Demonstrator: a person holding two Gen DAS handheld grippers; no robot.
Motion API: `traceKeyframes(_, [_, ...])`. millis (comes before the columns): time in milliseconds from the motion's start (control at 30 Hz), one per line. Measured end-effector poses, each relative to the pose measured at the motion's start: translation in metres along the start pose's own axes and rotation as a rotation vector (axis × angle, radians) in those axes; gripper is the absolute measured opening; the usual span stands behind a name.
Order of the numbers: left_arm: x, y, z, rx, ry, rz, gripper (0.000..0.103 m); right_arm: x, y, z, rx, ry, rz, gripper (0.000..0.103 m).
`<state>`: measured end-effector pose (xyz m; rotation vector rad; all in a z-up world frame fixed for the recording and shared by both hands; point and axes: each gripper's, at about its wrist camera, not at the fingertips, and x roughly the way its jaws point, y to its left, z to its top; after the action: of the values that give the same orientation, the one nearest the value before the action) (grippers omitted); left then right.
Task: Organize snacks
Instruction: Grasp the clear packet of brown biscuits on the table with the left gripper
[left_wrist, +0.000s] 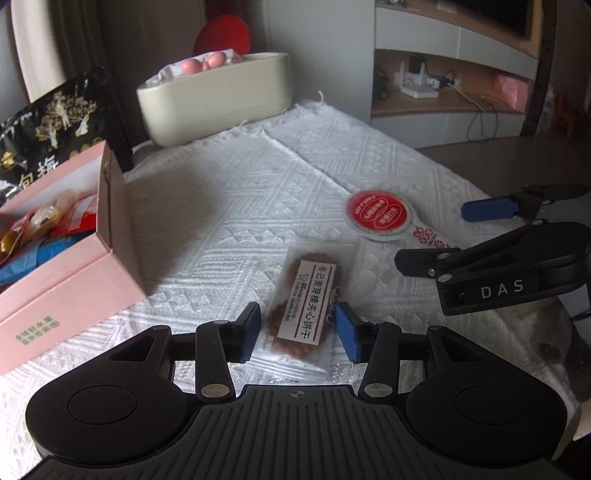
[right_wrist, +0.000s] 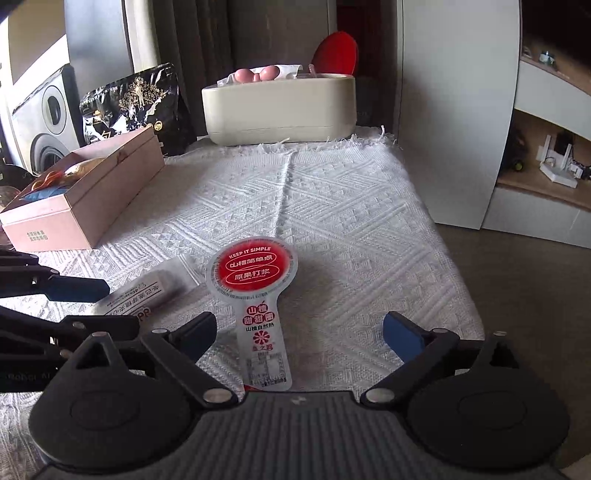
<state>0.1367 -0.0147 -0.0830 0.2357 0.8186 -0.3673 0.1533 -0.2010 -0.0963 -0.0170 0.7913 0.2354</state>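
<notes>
On the cloth-covered worktop (right_wrist: 332, 206), both claws spread: left claw (left_wrist: 301, 330) straddles a biscuit packet (left_wrist: 308, 301), right claw (right_wrist: 301, 332) a lollipop-shaped snack (right_wrist: 255, 291); pink box (left_wrist: 110, 236) already part-filled.

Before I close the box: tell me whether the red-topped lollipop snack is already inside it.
No. The red-topped lollipop snack lies on the white cloth, between the right hand-held gripper's open fingers, apart from the pink box.

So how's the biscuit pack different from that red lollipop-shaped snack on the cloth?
The biscuit pack is a clear rectangular wrapper showing a brown biscuit under a white label; the red lollipop-shaped snack has a round red top and a narrow white handle. The biscuit pack lies between the open left gripper's fingers, while the lollipop snack's handle lies between the right gripper's wider-spread fingers. Both rest flat on the white cloth, outside the pink box.
</notes>
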Motion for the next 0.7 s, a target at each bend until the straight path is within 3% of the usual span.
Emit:
traceKeyframes(233, [0.005, 0.013, 0.001, -0.034, -0.012, -0.042, 0.054, 0.000, -0.002, 0.000, 0.005, -0.001, 0.009, 0.099])
traceKeyframes(500, [-0.005, 0.022, -0.017, -0.037, -0.064, -0.103, 0.049, 0.001, -0.003, 0.001, 0.012, -0.002, 0.025, 0.100])
traceKeyframes(700, [-0.030, 0.019, -0.037, -0.093, -0.039, -0.091, 0.044, -0.001, -0.015, 0.002, 0.041, 0.000, 0.100, 0.103])
